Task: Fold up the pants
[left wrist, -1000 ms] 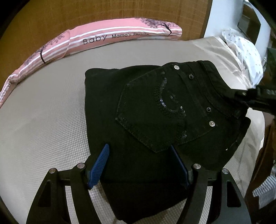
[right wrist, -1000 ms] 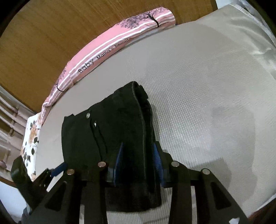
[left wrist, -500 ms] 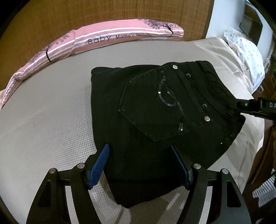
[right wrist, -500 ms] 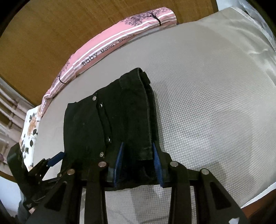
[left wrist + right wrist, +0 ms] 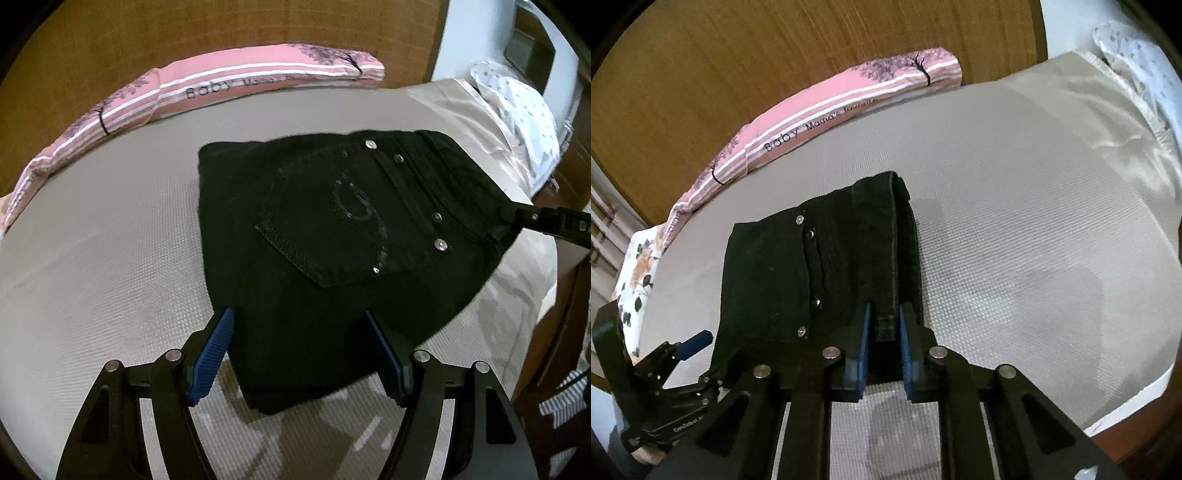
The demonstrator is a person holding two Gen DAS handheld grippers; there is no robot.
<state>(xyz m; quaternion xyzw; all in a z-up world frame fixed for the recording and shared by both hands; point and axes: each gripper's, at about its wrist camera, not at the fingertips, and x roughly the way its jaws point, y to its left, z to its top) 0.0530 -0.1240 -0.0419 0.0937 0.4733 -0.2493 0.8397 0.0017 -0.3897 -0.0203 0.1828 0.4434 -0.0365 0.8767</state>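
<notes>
Jaws of the right gripper [image 5: 882, 328] just closed, pinching the pants [image 5: 820, 273].

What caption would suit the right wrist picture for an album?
Right tongs pinch the waistband edge of folded black pants on a grey bed.

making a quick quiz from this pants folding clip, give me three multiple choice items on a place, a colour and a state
1. Where does the pink pillow lie?
A. along the wooden headboard
B. on the pants
C. on the floor

2. What colour are the folded pants?
A. blue
B. black
C. grey

3. How is the right gripper?
A. wide open above bare bed
B. out of view
C. shut on the waistband edge

Answers:
1 A, it runs along the far side of the bed against the headboard.
2 B, the denim is black in both views.
3 C, its blue pads pinch the waistband.
</notes>
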